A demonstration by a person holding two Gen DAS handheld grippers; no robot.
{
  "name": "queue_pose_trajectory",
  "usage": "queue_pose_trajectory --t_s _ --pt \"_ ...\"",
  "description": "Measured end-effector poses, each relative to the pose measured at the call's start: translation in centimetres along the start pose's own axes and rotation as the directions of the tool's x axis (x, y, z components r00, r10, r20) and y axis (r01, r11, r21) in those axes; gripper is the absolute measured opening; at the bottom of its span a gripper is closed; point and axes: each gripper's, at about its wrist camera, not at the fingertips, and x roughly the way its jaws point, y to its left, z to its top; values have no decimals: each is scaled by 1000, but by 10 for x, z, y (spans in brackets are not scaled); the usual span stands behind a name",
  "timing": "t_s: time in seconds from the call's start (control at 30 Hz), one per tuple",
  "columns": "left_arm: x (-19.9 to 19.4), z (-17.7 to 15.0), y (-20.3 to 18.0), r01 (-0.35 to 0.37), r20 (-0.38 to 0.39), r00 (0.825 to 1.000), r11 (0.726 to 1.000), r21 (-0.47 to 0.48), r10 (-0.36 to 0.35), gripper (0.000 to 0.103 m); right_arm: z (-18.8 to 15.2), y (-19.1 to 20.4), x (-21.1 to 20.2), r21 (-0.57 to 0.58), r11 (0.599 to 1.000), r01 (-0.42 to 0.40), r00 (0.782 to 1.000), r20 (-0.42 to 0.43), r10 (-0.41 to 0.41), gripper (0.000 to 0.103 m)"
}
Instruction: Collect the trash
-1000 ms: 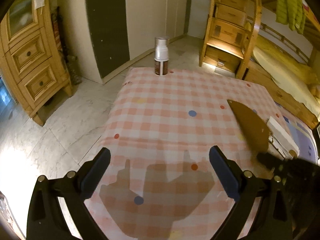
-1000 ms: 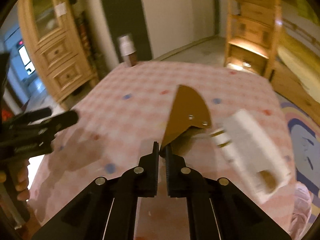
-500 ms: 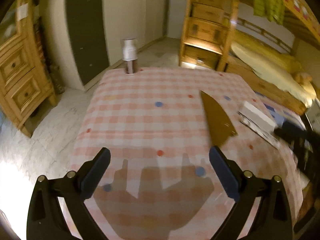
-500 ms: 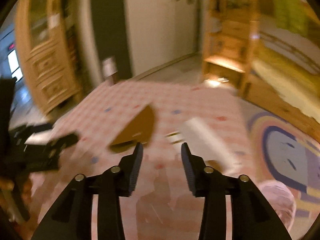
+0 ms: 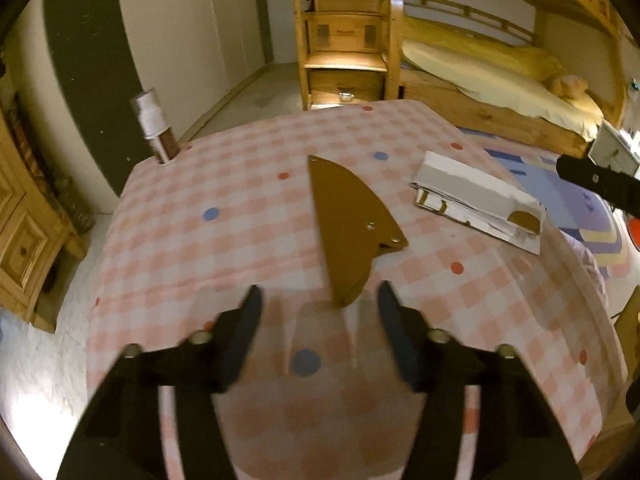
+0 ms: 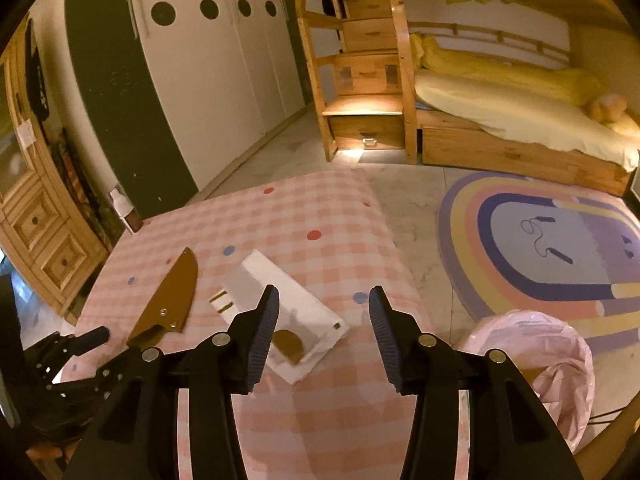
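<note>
Left gripper (image 5: 320, 300): spread, holding nothing, its 2 fingers flanking the near tip of 1 brown blade-shaped sheath (image 5: 352, 224) lying mid-table. Right gripper (image 6: 323, 312): spread, holding nothing, above 1 flat white package (image 6: 280, 300) toward the table's right edge. 1 checked tablecloth (image 5: 240, 240) covers the table. 1 white-capped bottle (image 5: 154, 128) stands at the far left corner. 1 pink-lined bin (image 6: 560, 364) sits on the floor beside the right edge.

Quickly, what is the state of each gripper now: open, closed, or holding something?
Left gripper: jaws open, holding nothing; the brown sheath lies just ahead.
Right gripper: jaws open, holding nothing.
</note>
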Motion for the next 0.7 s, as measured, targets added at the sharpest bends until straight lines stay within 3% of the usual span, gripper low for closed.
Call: queue_pose_trajectory --t_s 0.13,0.2,0.3,0.5,0.63,0.7 --pt "4 4 -11 -20 17 1000 998 60 18 36 0 -2 5 -15 1000 -17 1000 -21 16 48" --pt "4 6 -15 -9 29 1000 997 76 7 19 -1 0 11 -43 999 -26 999 -48 23 48" --pt "-1 7 -20 -4 44 999 997 78 1 7 -3 6 23 -94 995 -31 996 -82 24 48" --pt "-3 2 -12 7 25 1000 999 46 -8 5 2 14 40 -129 991 -18 996 -93 6 47" --pt "2 -2 -3 7 -8 1000 999 47 -6 5 6 9 51 -69 997 -46 992 -123 37 33" --pt "3 -5 0 5 -18 1000 999 50 -4 5 3 8 57 -56 996 -66 985 -161 57 21"
